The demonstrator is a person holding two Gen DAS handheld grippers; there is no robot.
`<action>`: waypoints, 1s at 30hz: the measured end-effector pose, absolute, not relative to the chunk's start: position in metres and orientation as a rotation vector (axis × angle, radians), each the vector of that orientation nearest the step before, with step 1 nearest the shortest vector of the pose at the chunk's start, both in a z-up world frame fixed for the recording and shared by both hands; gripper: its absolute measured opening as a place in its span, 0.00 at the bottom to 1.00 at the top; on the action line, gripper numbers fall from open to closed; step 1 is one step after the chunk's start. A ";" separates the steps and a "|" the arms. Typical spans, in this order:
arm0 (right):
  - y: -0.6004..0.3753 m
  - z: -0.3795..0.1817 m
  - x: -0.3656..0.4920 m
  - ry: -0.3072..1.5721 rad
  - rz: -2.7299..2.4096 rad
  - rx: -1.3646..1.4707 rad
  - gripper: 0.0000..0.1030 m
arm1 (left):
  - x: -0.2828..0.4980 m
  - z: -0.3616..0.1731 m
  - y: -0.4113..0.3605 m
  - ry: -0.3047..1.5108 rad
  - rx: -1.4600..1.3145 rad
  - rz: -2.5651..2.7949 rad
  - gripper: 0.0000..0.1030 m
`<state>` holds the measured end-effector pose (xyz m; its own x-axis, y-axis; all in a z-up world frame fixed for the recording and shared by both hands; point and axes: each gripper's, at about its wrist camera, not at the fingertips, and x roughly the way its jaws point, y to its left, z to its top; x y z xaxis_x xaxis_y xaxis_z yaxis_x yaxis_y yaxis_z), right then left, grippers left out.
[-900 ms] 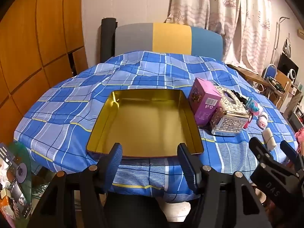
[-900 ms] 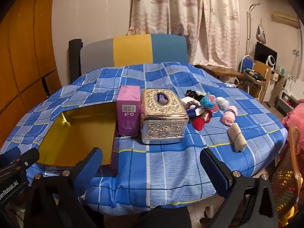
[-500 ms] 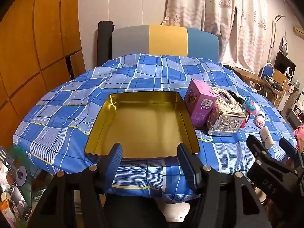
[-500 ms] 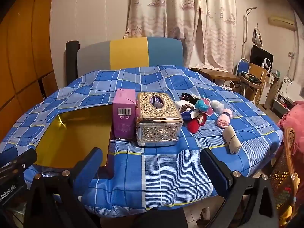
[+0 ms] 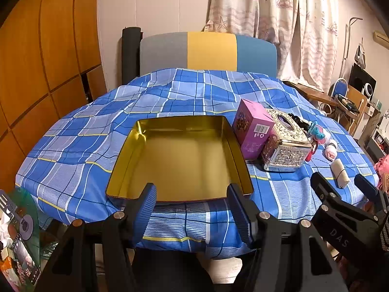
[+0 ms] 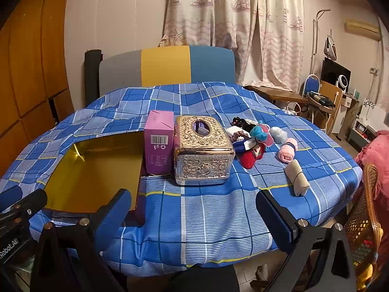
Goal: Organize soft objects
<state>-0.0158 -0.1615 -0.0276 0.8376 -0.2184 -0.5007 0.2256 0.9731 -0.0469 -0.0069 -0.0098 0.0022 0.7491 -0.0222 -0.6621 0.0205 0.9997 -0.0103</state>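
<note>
With both the left gripper (image 5: 192,196) and right gripper (image 6: 192,203) open and empty, the right one should reach ahead and to its right for the beige cloth roll (image 6: 297,177), then squeeze it gently.

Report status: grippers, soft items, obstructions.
Left gripper and right gripper open, empty, short of the table. Gold tin empty. Soft rolls heaped right, untouched. Pink box and silver tissue box between.

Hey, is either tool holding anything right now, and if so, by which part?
Nothing is held. The left tool and the right tool both stand open and empty before the table edge.
</note>
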 end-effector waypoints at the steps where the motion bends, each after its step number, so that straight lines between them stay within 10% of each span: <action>1: -0.161 -0.027 -0.016 0.530 -0.233 0.013 1.00 | -0.007 0.002 -0.010 0.724 -0.002 -0.025 0.59; 30: -0.161 -0.031 -0.013 0.558 -0.234 0.016 1.00 | -0.006 -0.002 -0.012 0.741 0.006 -0.033 0.59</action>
<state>-0.0127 -0.1613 -0.0311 0.8225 -0.2159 -0.5261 0.2247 0.9732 -0.0482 -0.0057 -0.0117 -0.0016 0.7374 -0.0281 -0.6749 0.0326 0.9994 -0.0060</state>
